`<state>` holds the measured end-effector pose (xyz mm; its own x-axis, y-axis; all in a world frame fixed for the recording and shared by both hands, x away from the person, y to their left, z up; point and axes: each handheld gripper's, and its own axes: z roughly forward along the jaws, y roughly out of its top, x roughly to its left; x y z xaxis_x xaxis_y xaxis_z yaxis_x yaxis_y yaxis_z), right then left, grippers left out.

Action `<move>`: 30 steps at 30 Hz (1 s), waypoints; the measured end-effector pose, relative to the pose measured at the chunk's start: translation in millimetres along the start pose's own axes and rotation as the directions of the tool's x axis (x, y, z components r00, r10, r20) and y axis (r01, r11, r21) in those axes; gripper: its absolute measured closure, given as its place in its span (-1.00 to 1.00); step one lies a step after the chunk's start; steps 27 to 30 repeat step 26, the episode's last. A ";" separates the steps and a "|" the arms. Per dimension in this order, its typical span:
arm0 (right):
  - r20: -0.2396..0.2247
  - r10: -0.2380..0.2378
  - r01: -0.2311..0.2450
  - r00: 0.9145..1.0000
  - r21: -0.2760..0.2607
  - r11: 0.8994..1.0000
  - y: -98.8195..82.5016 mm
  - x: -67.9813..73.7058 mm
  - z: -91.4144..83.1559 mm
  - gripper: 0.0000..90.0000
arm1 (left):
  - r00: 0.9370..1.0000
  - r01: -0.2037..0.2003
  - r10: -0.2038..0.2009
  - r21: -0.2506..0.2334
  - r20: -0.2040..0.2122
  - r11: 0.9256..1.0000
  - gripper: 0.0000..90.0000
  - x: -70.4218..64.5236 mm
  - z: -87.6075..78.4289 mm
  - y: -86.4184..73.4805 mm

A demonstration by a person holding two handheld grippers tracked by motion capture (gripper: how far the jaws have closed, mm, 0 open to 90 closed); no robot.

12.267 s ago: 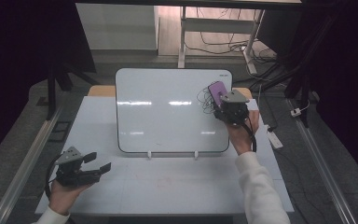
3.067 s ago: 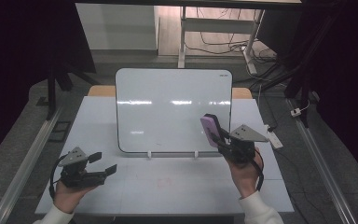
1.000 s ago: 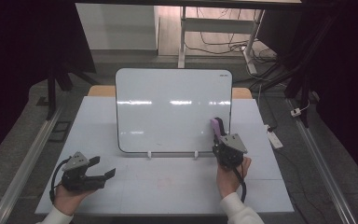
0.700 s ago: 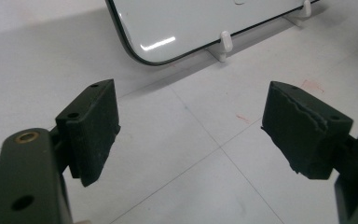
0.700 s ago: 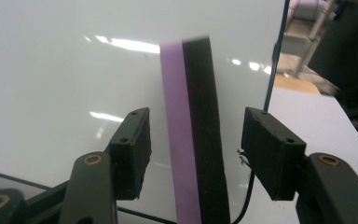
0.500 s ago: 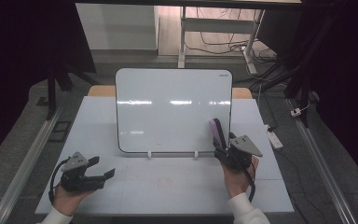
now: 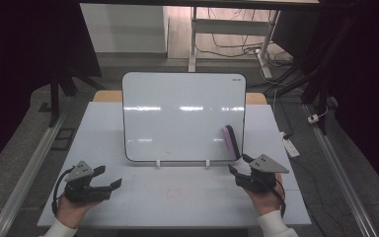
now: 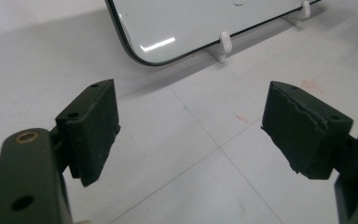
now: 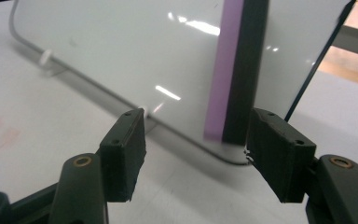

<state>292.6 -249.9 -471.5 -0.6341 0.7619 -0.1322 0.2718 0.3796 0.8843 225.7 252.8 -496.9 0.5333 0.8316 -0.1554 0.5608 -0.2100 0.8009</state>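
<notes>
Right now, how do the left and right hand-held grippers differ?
The left hand-held gripper sits over bare table, apart from the whiteboard; the right hand-held gripper sits by the whiteboard's lower right corner, just below the purple eraser. The left points sideways toward the table's middle; the right points at the whiteboard. Both are open and empty.

Right claw [image 9: 193,156] agape; purple eraser [image 9: 235,70] on whiteboard [image 9: 121,51].

The left gripper [image 7: 109,186] is held low in the left hand [image 7: 71,211], jaws spread wide. The right gripper [image 7: 239,169] (likewise in its hand [image 7: 264,200]) is held with jaws parted, empty.
</notes>
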 end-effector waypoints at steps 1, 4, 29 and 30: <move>-0.010 -0.002 0.002 1.000 0.004 1.000 -2.7 -0.9 -1.3 -0.19 | 1.000 -0.001 0.001 0.001 0.000 1.000 -0.56 -0.2 0.2 0.0; -0.044 -0.007 0.008 0.999 0.015 1.000 -9.9 -3.8 -4.3 -0.19 | 1.000 -0.005 0.005 0.002 0.001 1.000 -0.56 -1.0 0.9 -0.1; -0.097 0.015 -0.010 0.995 0.050 0.999 -25.7 -18.0 -9.7 -0.19 | 1.000 -0.007 0.007 0.016 0.012 1.000 -0.56 -1.6 4.6 -0.9; -0.097 0.015 -0.010 0.995 0.050 0.999 -25.7 -18.0 -9.7 -0.19 | 1.000 -0.007 0.007 0.016 0.012 1.000 -0.56 -1.6 4.6 -0.9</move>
